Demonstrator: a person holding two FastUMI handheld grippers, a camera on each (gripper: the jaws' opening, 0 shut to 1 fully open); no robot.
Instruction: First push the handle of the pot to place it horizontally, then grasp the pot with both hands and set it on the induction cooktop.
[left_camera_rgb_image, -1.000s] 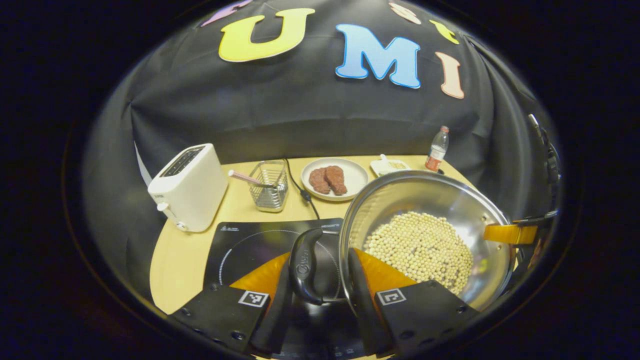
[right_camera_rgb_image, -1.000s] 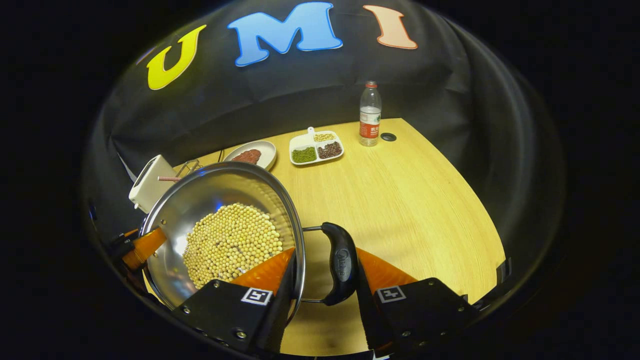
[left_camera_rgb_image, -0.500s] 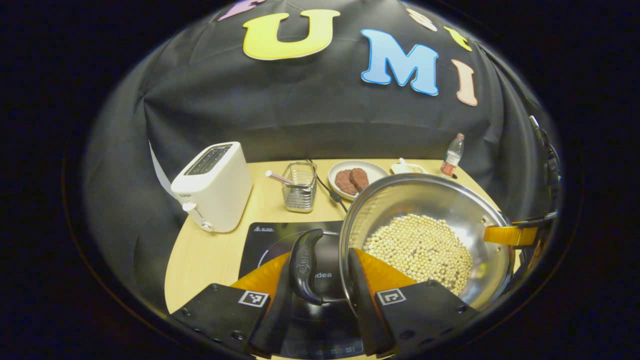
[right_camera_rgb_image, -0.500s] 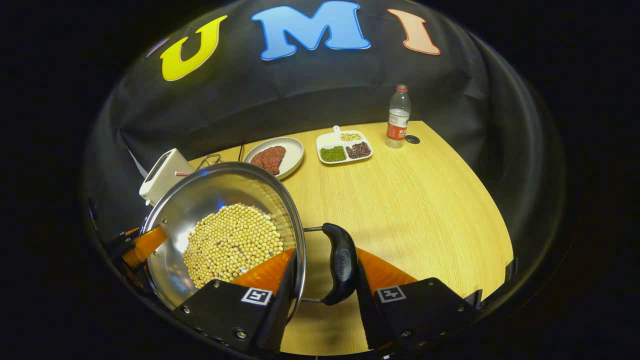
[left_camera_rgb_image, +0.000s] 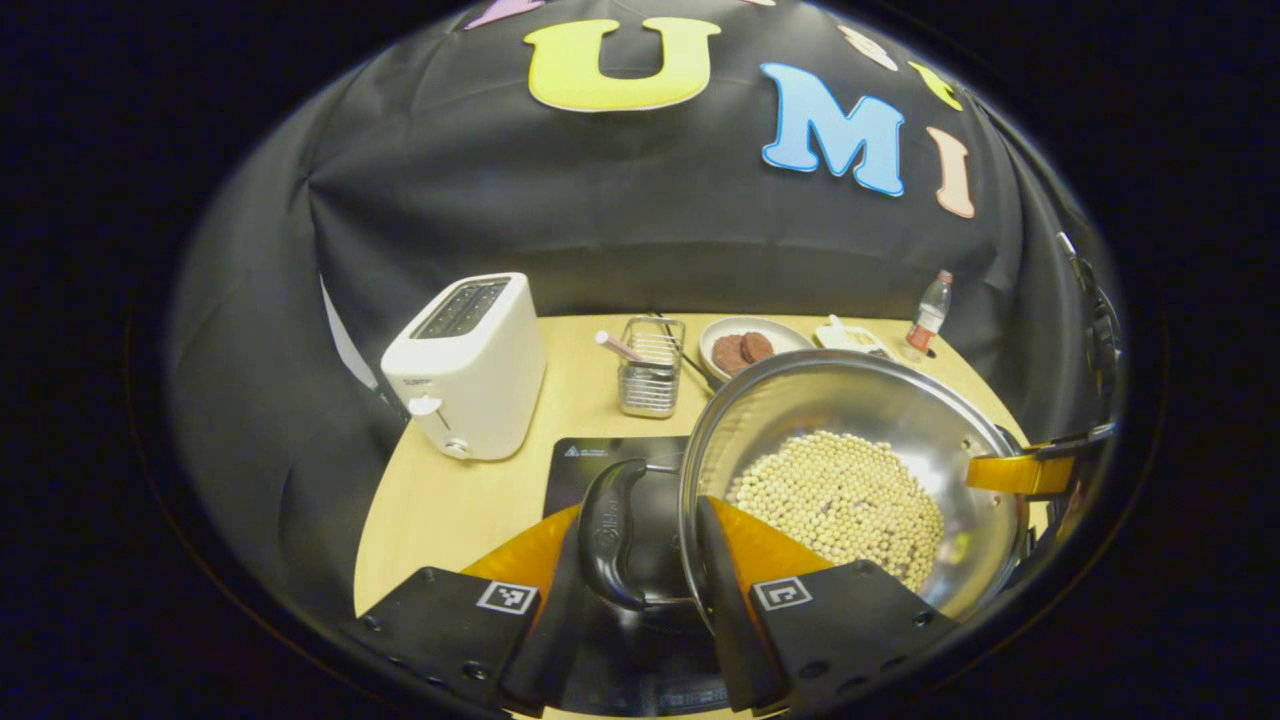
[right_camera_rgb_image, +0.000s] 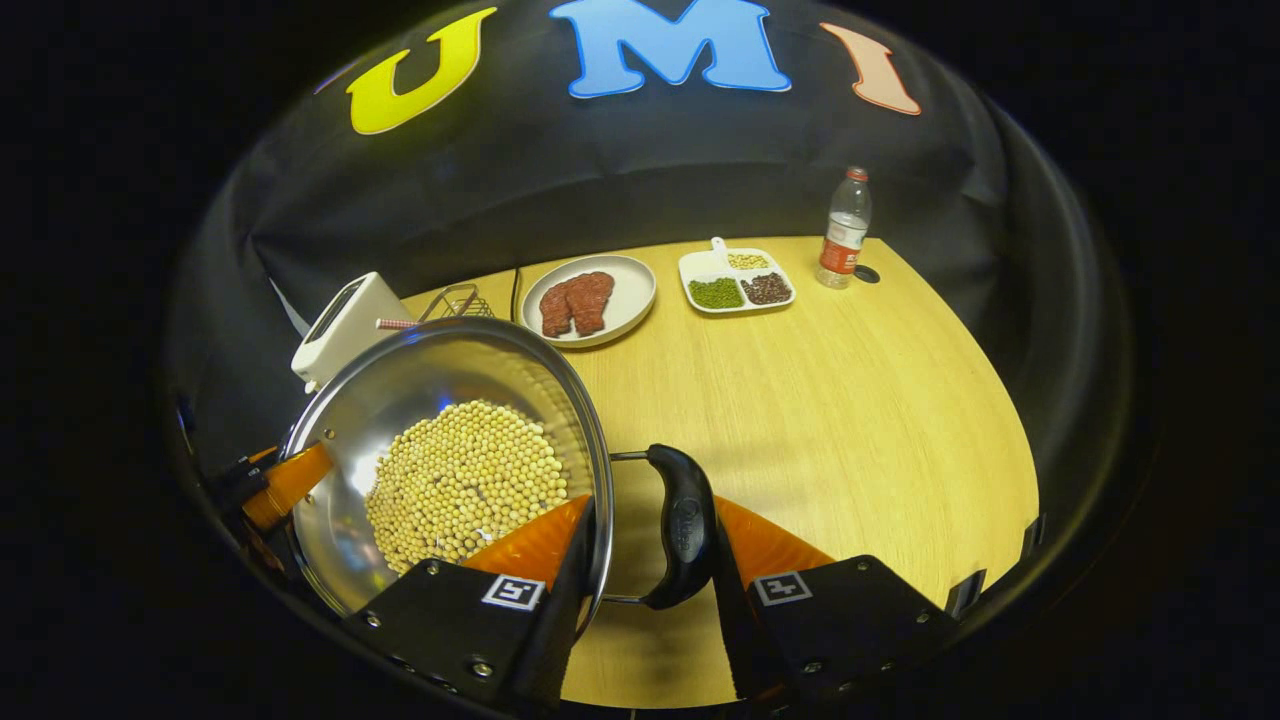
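Both grippers, left (left_camera_rgb_image: 632, 590) and right (right_camera_rgb_image: 650, 590), pinching the pot's (left_camera_rgb_image: 850, 440) 2 handles, level over the cooktop (left_camera_rgb_image: 585, 465) for setting down.

Silver pot (left_camera_rgb_image: 930, 420) of pale yellow beans (left_camera_rgb_image: 840, 500) (black handles), white toaster (left_camera_rgb_image: 465, 365), black cooktop (left_camera_rgb_image: 585, 465), light wood-grain table (right_camera_rgb_image: 800, 400)

Light-yellow wooden tabletop (right_camera_rgb_image: 800, 400) with fine straight grain and a rounded front edge, lit evenly from above. Black cloth wall (right_camera_rgb_image: 620, 170) hanging in soft folds directly behind the tabletop and wrapping round both of its sides (left_camera_rgb_image: 560, 220). Small dark round hole (right_camera_rgb_image: 866, 273) set into the tabletop near its far right corner. Dim, shadowed surroundings beyond the tabletop's edges.
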